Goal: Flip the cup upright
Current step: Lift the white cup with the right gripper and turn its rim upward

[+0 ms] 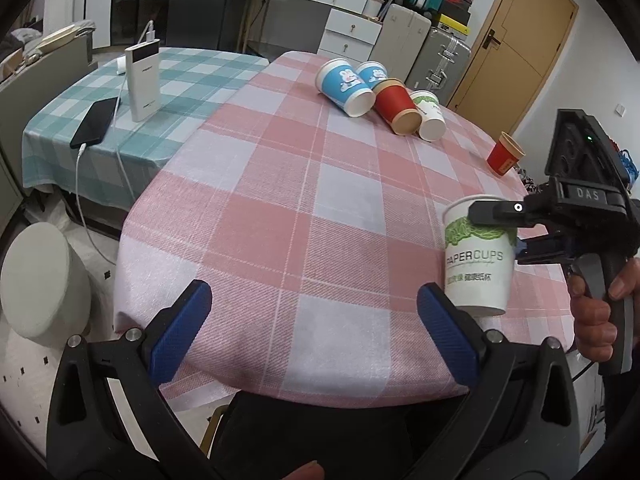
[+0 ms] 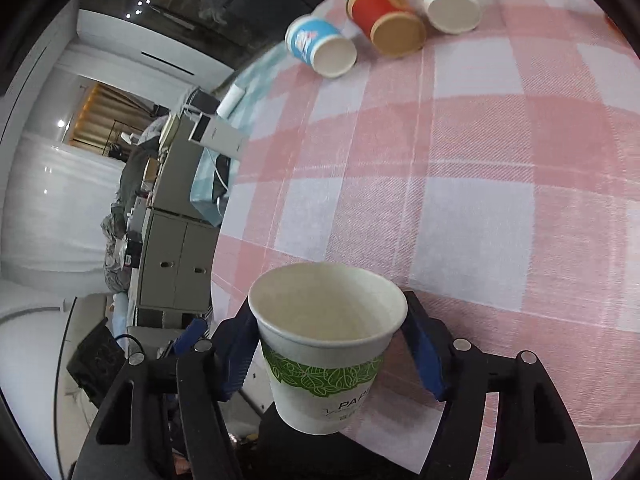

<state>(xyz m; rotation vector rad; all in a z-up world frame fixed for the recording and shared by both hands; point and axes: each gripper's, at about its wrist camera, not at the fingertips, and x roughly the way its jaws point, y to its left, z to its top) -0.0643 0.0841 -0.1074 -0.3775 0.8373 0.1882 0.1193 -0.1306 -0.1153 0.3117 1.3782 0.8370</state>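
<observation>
- A white paper cup with a green leaf band (image 1: pixel 478 254) is pinched by the right tongs (image 2: pixel 328 354), one blue pad pressed on each side just below the rim.
- The cup's long axis is seen close to vertical from the left wrist view, mouth up and base down, printed lettering reading upright; whether the base touches the cloth cannot be told.
- The cup is held at the near right part of the surface (image 1: pixel 280 220), which is covered by a pink and white checked cloth, close to its near edge.
- The left tongs (image 1: pixel 314 320) are spread wide with nothing between them, at the near edge of the surface, left of the held cup.
- A broad bare stretch of cloth lies between the held cup and the far cups.
- Four cups lie on their sides in a cluster at the far end: two blue cups (image 1: pixel 346 86), a red cup (image 1: pixel 398 108) and a white and green cup (image 1: pixel 430 116), mouths turned toward the near side.
- Another red cup (image 1: pixel 505 154) stands near the right edge, apart from the cluster.
</observation>
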